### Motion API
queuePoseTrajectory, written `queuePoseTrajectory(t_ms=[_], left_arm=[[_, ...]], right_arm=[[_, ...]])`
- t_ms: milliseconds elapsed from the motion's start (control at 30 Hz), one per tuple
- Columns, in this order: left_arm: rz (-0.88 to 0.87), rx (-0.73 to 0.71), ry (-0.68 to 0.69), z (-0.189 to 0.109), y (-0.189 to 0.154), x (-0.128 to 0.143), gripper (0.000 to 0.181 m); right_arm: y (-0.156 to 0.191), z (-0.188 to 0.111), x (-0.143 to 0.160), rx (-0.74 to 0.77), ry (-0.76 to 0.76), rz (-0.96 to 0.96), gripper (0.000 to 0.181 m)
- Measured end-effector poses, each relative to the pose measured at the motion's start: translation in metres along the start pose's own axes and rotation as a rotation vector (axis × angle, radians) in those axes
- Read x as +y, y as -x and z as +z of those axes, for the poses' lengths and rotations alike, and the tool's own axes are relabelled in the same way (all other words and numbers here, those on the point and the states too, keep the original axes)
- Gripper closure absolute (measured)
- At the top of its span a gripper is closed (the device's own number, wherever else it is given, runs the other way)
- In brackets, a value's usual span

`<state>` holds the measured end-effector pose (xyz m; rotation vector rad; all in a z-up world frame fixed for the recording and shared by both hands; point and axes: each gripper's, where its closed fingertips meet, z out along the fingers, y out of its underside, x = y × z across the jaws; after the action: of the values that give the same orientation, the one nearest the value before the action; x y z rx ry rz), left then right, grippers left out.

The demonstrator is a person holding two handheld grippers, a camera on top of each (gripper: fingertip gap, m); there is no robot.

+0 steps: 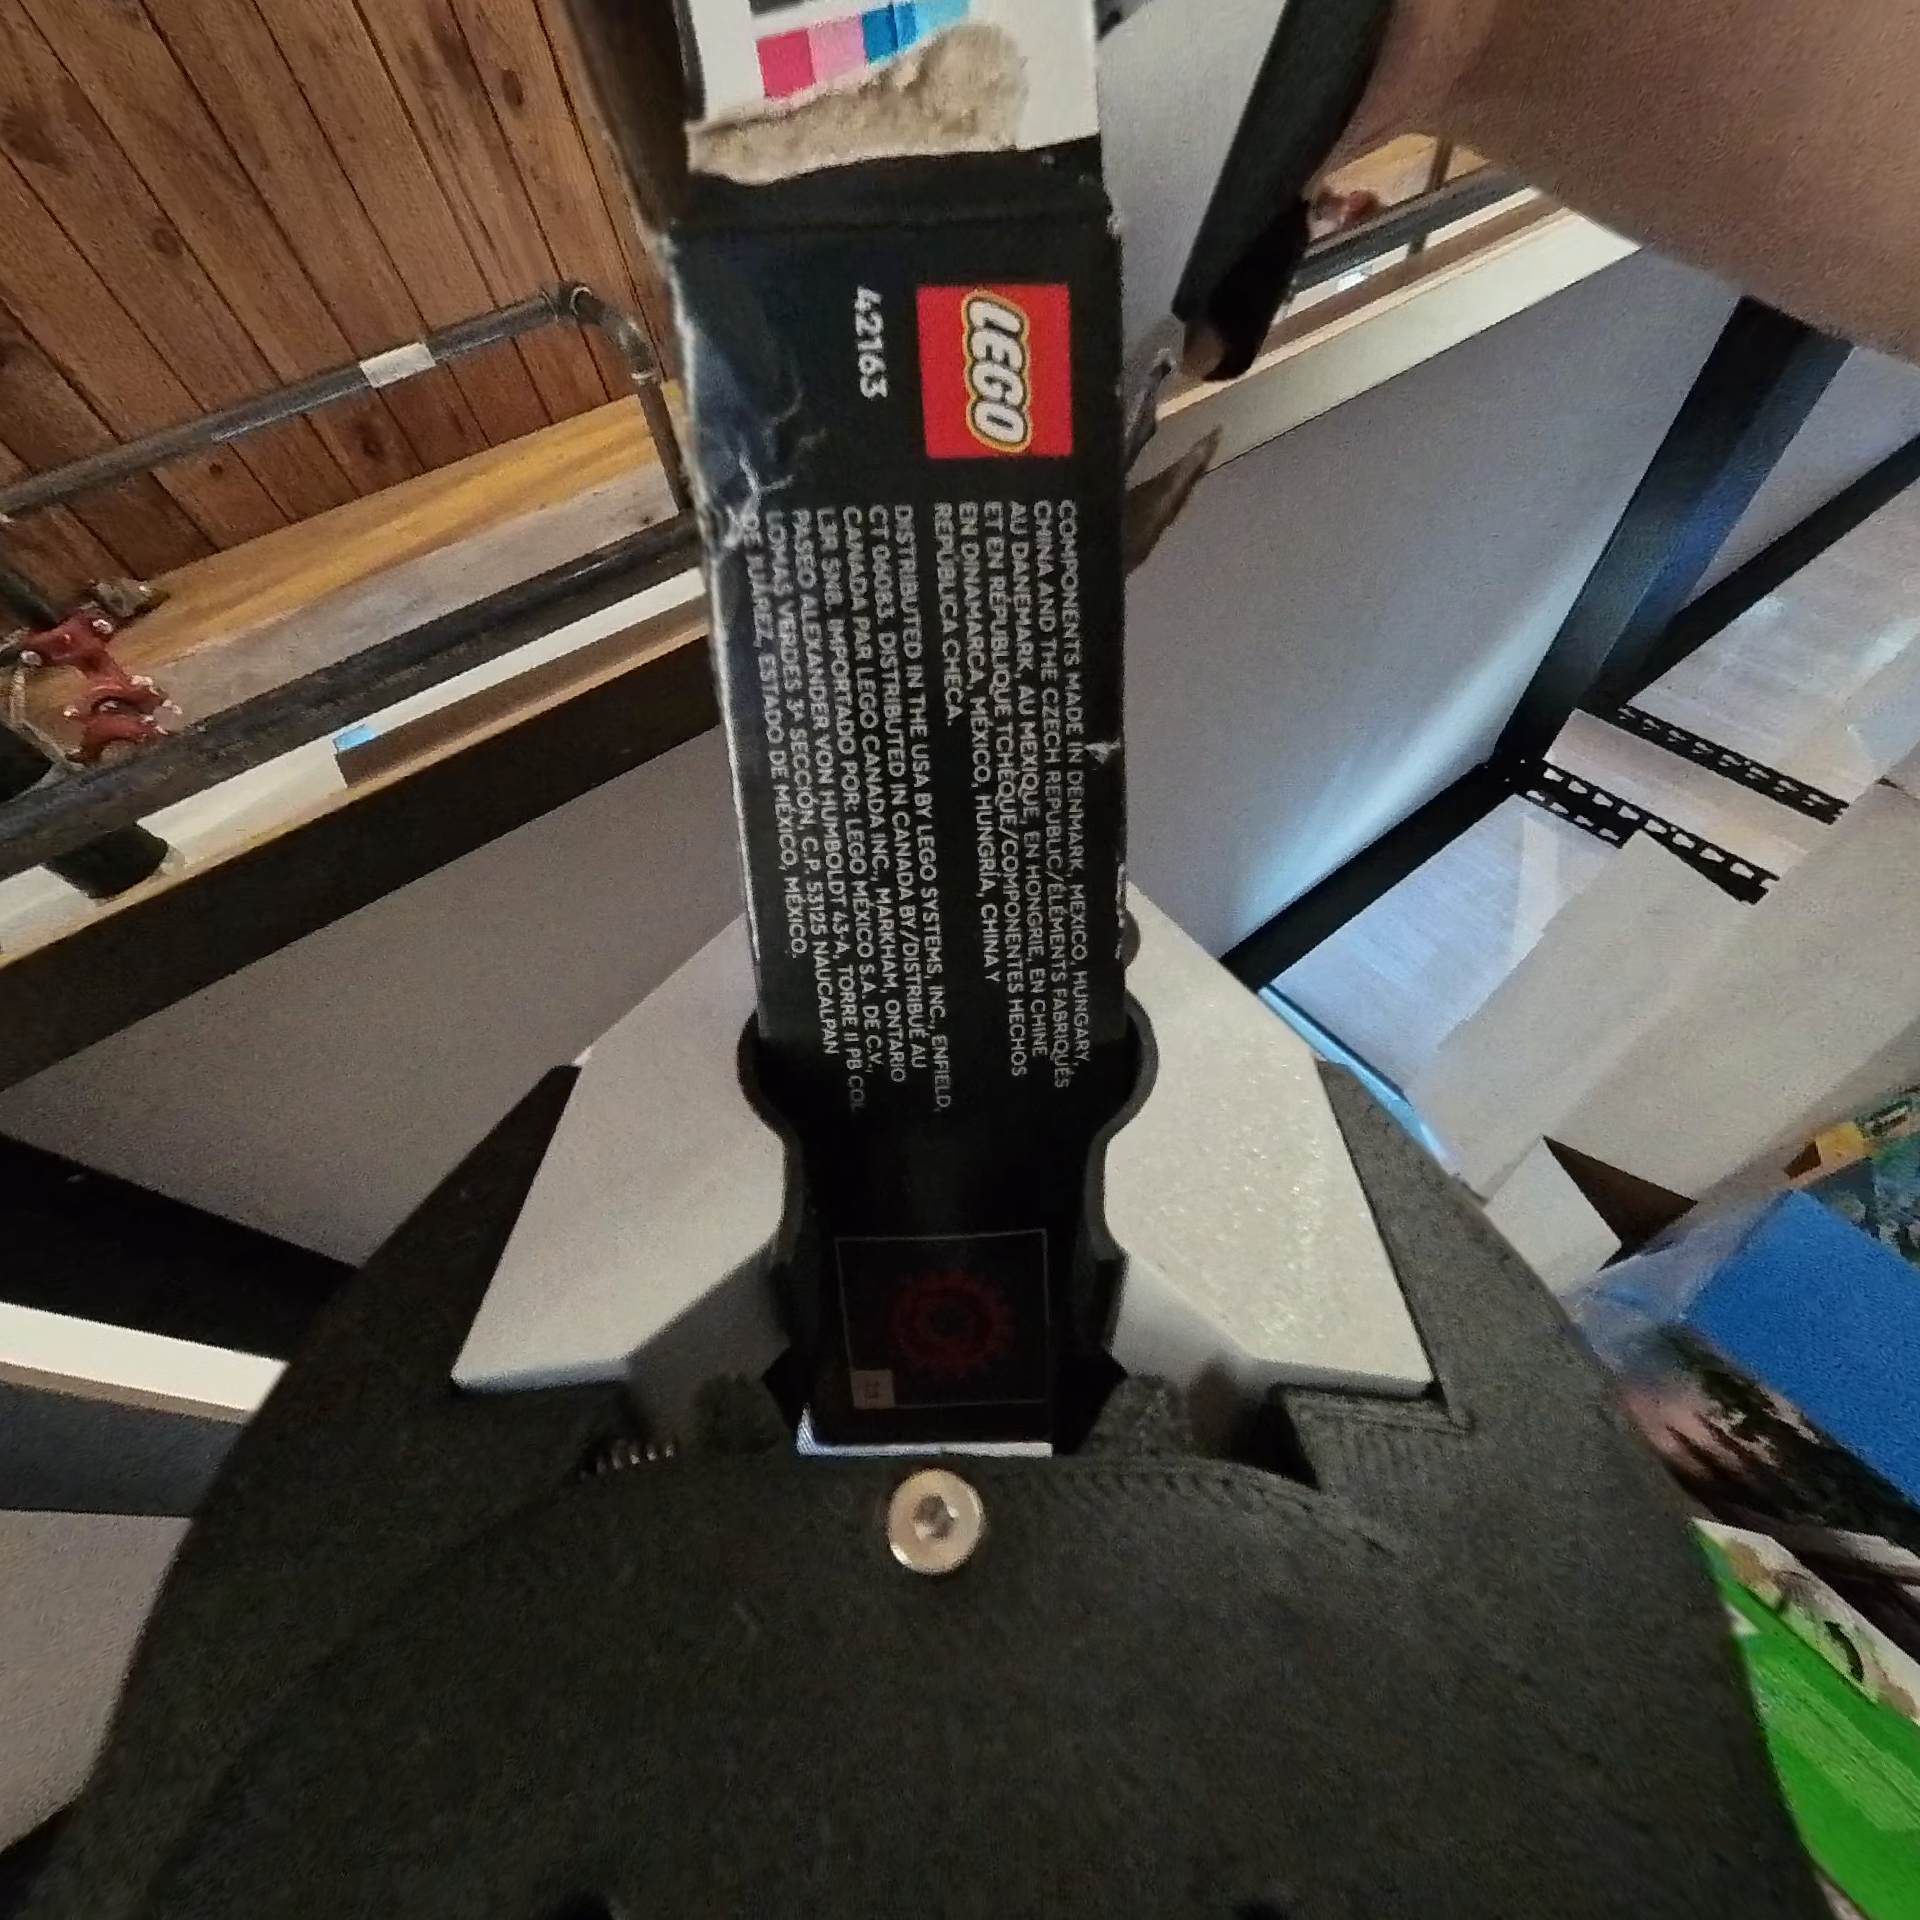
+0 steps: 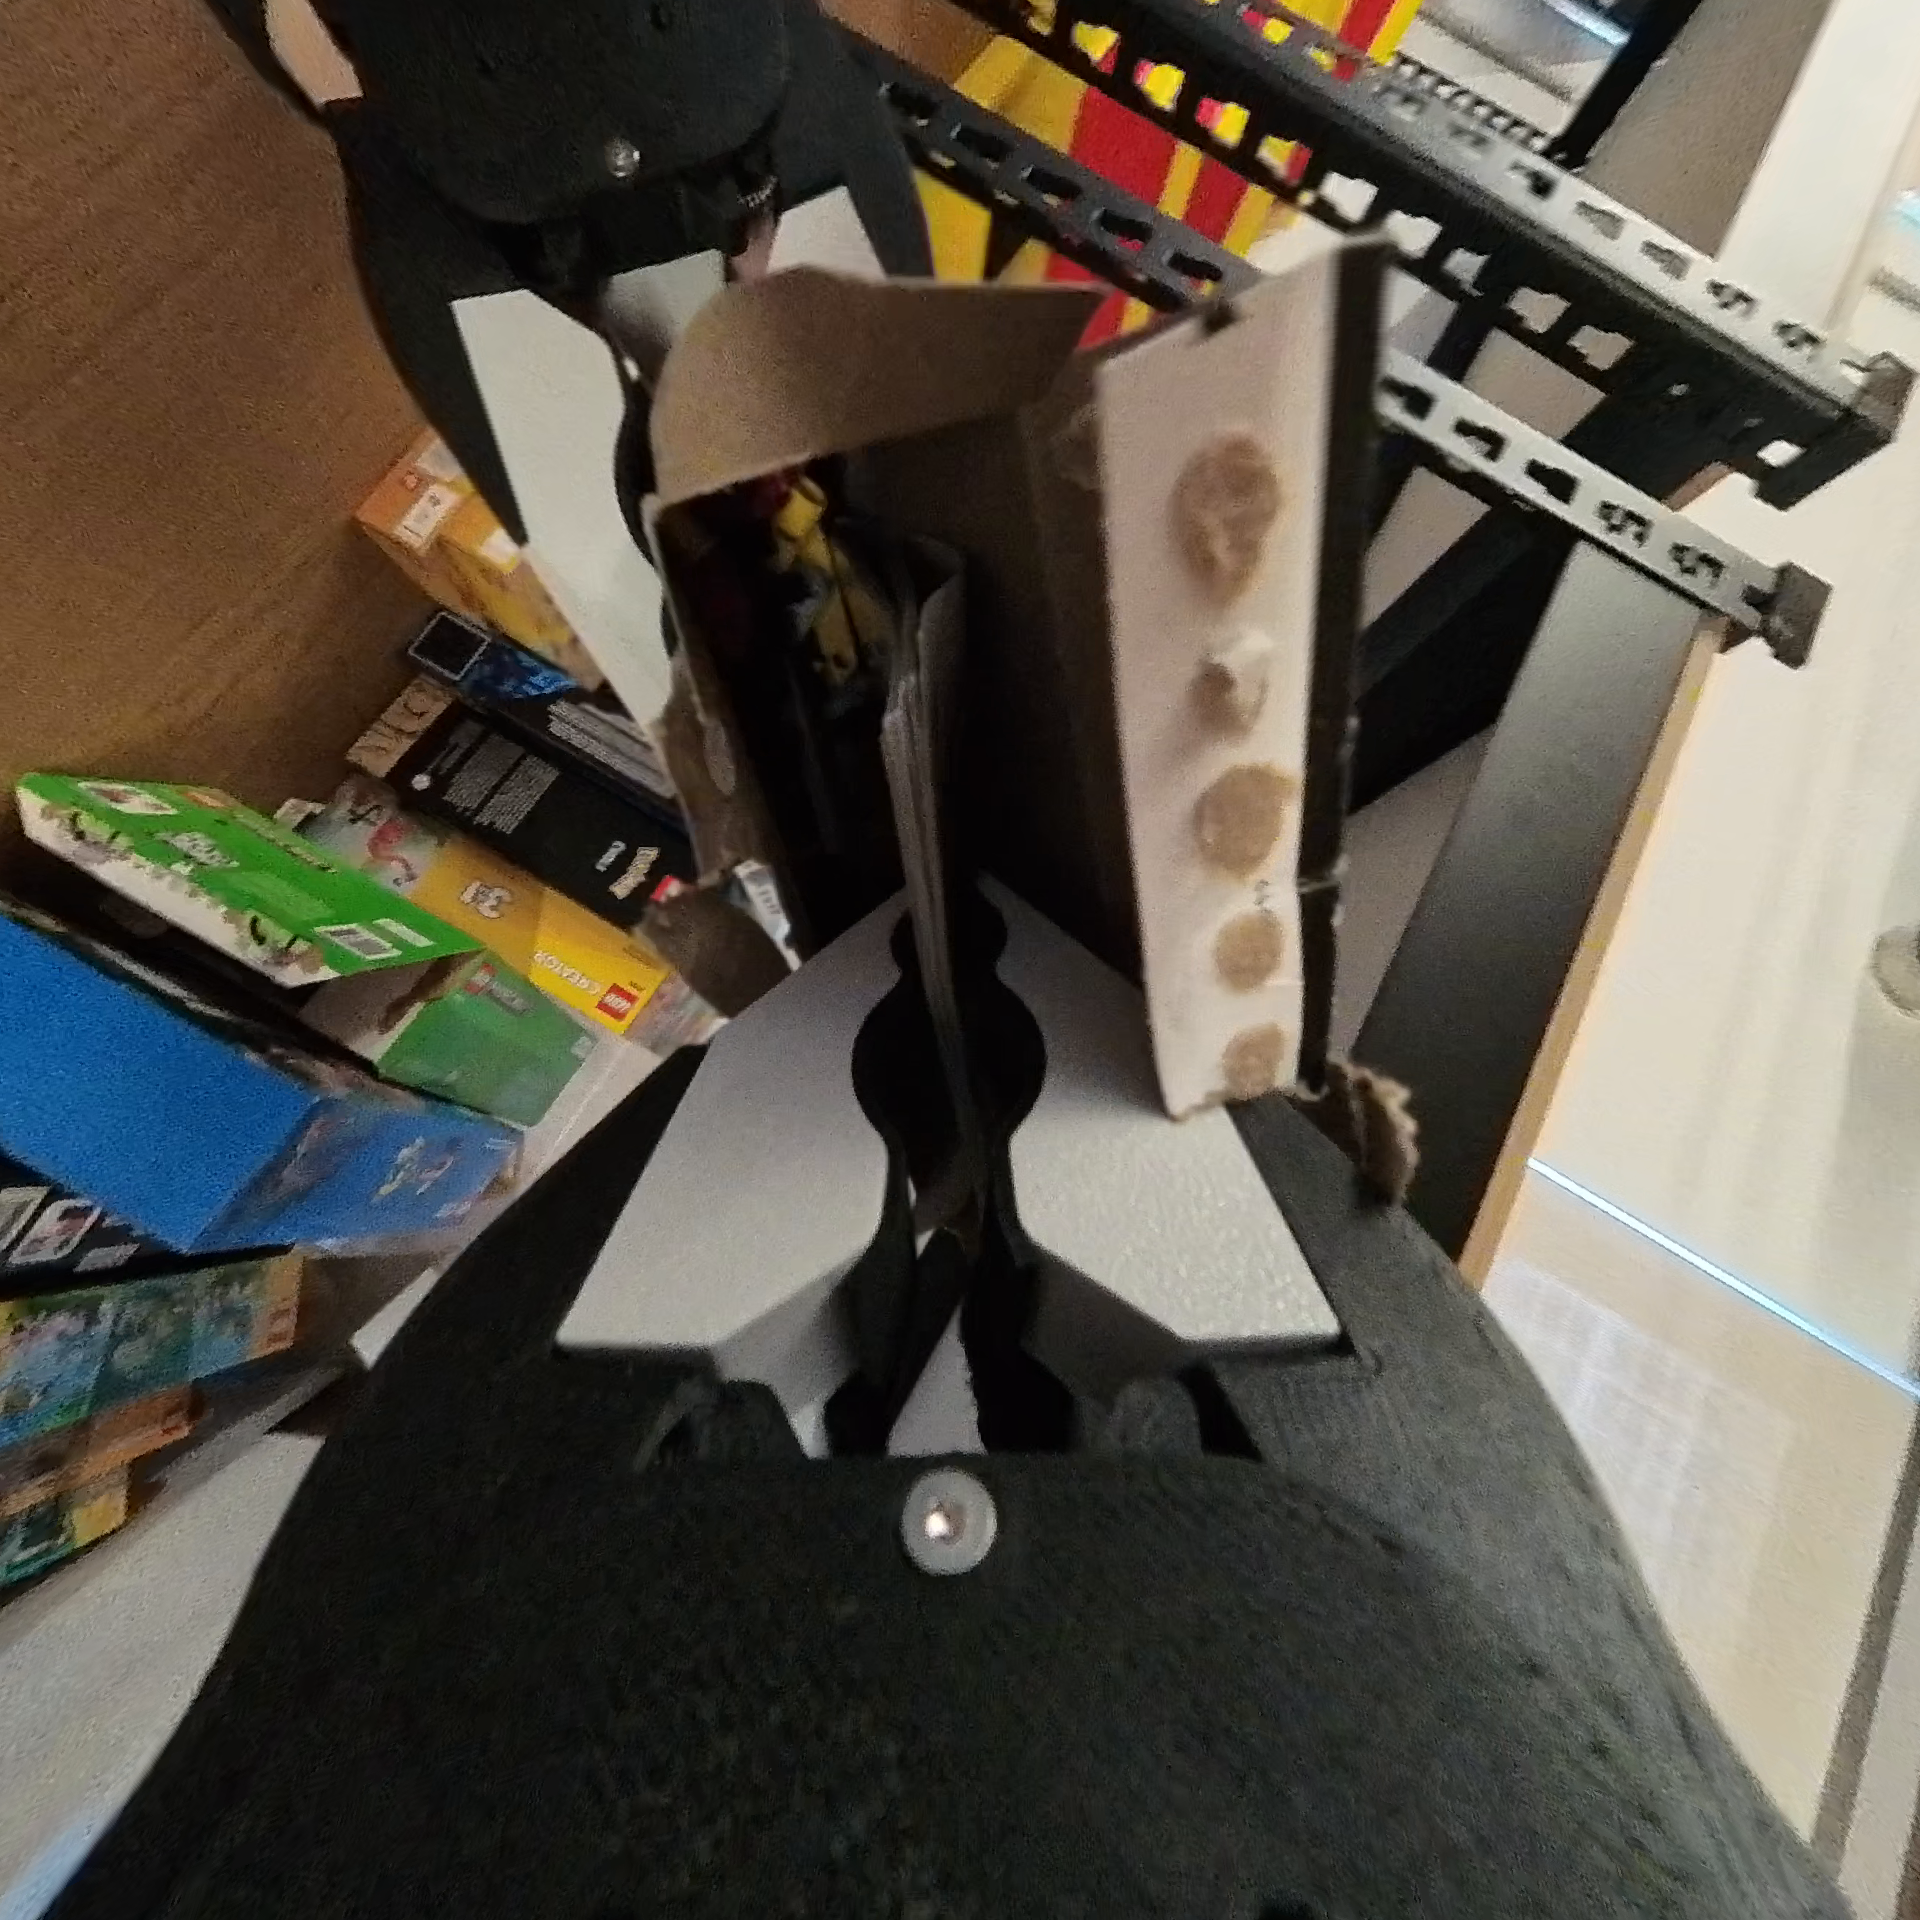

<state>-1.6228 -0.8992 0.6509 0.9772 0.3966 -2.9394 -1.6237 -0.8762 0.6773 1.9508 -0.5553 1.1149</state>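
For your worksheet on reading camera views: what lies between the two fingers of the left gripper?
A black toy box with white print lies between the left gripper fingers, clamped along its narrow side. The left wrist view shows this.

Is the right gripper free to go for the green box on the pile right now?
Probably not. The right gripper is shut on a thin booklet sticking out of the open black box. The green box lies uncovered to its left, so only the occupied grip stands in the way.
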Motion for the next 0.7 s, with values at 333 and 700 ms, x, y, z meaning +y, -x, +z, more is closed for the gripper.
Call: queuePoseTrajectory(t_ms=[333, 700], left_arm=[[-0.013, -0.010, 0.015, -0.015, 0.002, 0.006, 0.128], [0.006, -0.002, 0.004, -0.022, 0.005, 0.000, 0.129]], right_arm=[[0.005, 0.010, -0.009, -0.104, 0.005, 0.005, 0.176], [0.006, 0.006, -0.014, -0.079, 0.099, -0.076, 0.177]])
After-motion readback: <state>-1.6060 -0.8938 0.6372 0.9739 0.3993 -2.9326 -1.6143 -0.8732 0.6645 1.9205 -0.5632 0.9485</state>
